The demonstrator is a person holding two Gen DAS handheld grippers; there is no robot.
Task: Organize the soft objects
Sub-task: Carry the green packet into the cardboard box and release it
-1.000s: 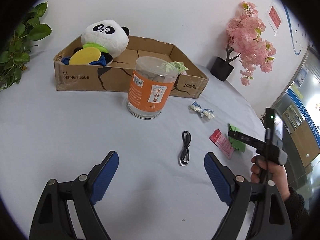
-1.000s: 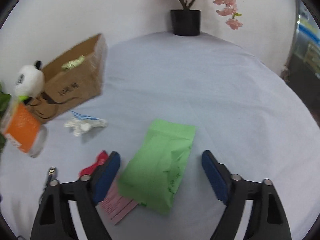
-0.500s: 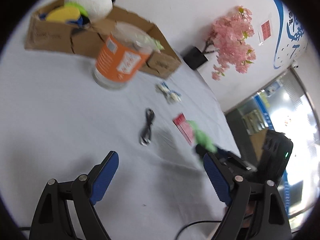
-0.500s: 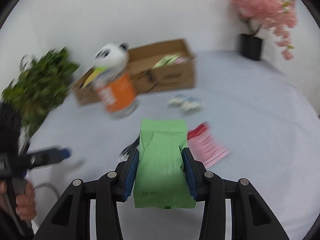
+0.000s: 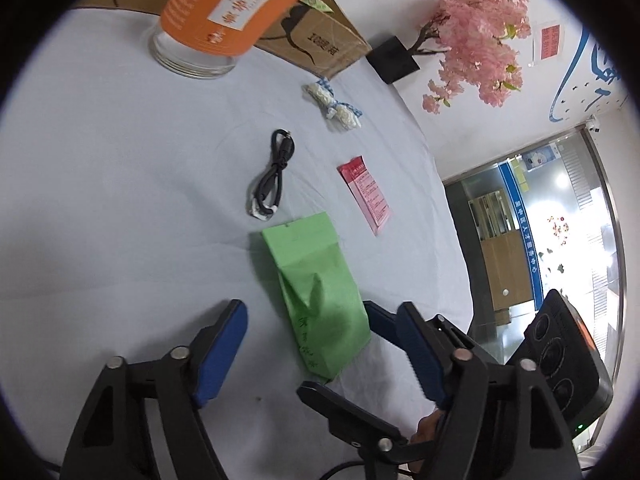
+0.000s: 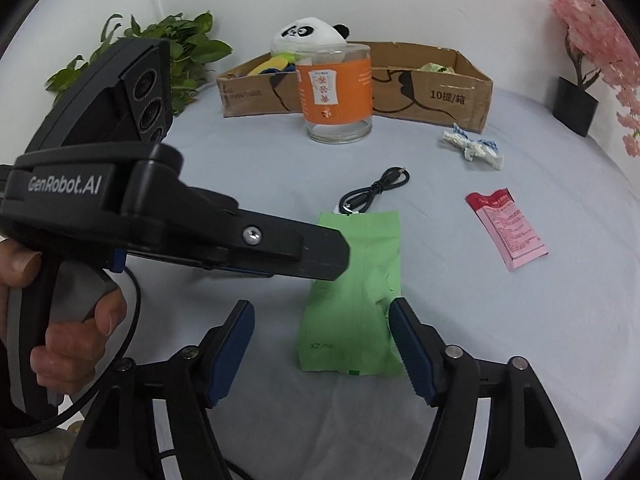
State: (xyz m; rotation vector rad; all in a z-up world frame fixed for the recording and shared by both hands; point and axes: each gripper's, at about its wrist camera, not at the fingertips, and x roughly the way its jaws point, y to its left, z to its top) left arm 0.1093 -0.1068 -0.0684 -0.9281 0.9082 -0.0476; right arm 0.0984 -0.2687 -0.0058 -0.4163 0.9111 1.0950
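Note:
A green soft bag (image 5: 316,292) lies flat on the white table, just in front of a black cable (image 5: 272,176). My left gripper (image 5: 320,352) points down over its near end; the jaws are closing, and neither pad touches the bag between them. My right gripper (image 6: 322,350) straddles the same green bag (image 6: 356,300); its jaws are opening. Its right pad (image 6: 412,348) sits at the bag's edge and the left pad stands clear. A cardboard box (image 6: 440,92) at the back holds a panda plush (image 6: 308,34).
A glass jar with an orange label (image 6: 338,96) stands before the box. A knotted white-blue rope (image 6: 472,146) and a pink packet (image 6: 508,228) lie to the right. A potted pink tree (image 6: 576,106) and a green plant (image 6: 180,48) flank the table.
The right gripper closed on the green bag, carried it left, set it down by the cable and let go. The left gripper tilted down over the bag.

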